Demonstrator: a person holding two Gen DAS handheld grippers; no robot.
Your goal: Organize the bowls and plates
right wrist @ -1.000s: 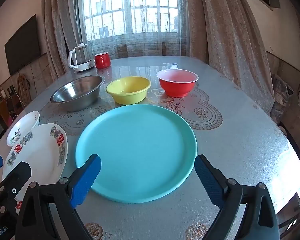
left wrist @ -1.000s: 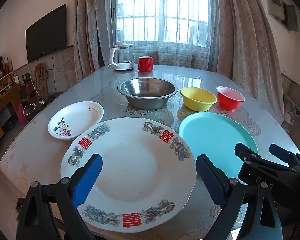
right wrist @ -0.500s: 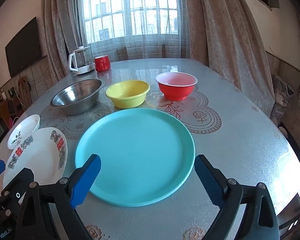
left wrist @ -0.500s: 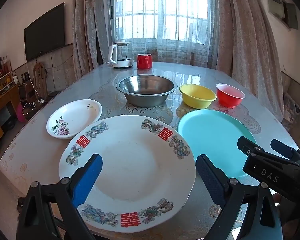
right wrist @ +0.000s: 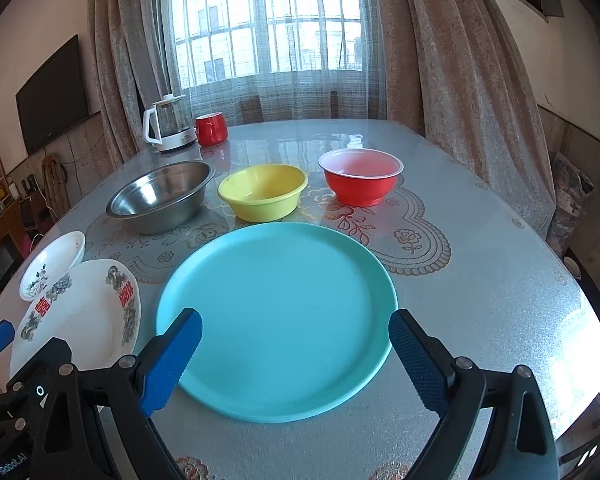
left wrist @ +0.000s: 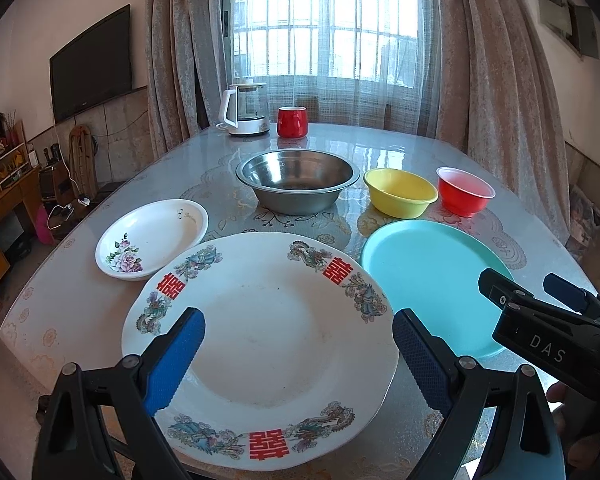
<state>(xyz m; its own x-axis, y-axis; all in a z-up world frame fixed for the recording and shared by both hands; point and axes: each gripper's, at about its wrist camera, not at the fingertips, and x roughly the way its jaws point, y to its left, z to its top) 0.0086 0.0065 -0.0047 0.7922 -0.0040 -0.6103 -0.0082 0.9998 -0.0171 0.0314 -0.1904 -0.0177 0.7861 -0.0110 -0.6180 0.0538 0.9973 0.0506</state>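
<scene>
Left gripper (left wrist: 298, 354) spread wide, blue-padded fingers (left wrist: 174, 362) above the large white plate with red characters and dragon print (left wrist: 260, 344), nothing held. Small white floral dish (left wrist: 152, 238) just beside that plate's far-left rim. Round turquoise plastic plate (left wrist: 428, 276) to the right, close to it. Behind: stainless steel bowl (left wrist: 298, 180), yellow plastic bowl (left wrist: 400, 192), red plastic bowl (left wrist: 465, 191) in a row. Right gripper (left wrist: 540, 296) juts in over the turquoise plate's near-right edge. All on a glass-topped table (left wrist: 80, 280).
</scene>
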